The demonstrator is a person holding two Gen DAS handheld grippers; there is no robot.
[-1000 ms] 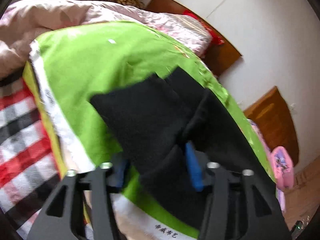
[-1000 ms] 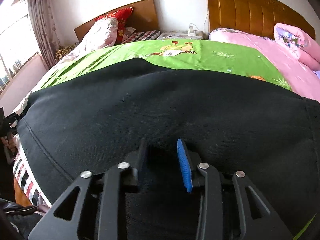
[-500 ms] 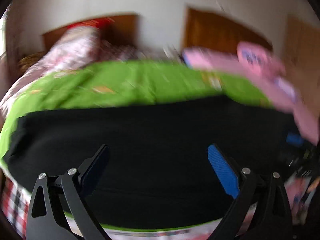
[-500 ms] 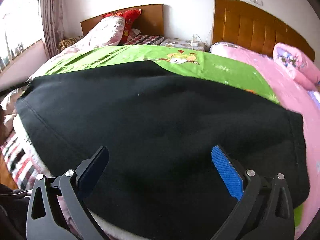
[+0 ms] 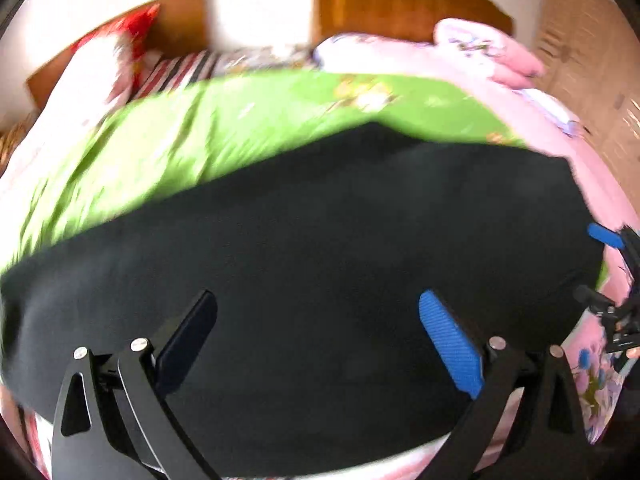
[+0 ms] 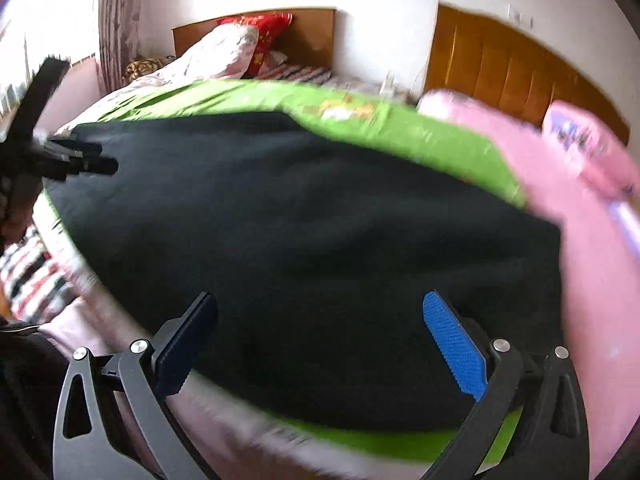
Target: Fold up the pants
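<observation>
The black pants [image 5: 320, 272] lie spread flat across the near end of a bed on a green quilt [image 5: 224, 128]; they also show in the right wrist view [image 6: 304, 232]. My left gripper [image 5: 316, 320] is open and empty, hovering over the near part of the pants. My right gripper [image 6: 320, 320] is open and empty, also above the pants' near edge. The right gripper shows at the right edge of the left wrist view [image 5: 612, 280]; the left gripper shows at the left edge of the right wrist view [image 6: 60, 160].
A pink quilt [image 6: 592, 248] lies to the right of the green one. Wooden headboards [image 6: 512, 64] and pillows [image 6: 256, 40] stand at the far wall. A checked red, white and black cloth [image 6: 32, 276] hangs at the bed's near left edge.
Both grippers were shut on the pants a second ago; both have opened, let go and drawn back. The pants now lie flat on the bed. The left view swung round toward the headboards.
</observation>
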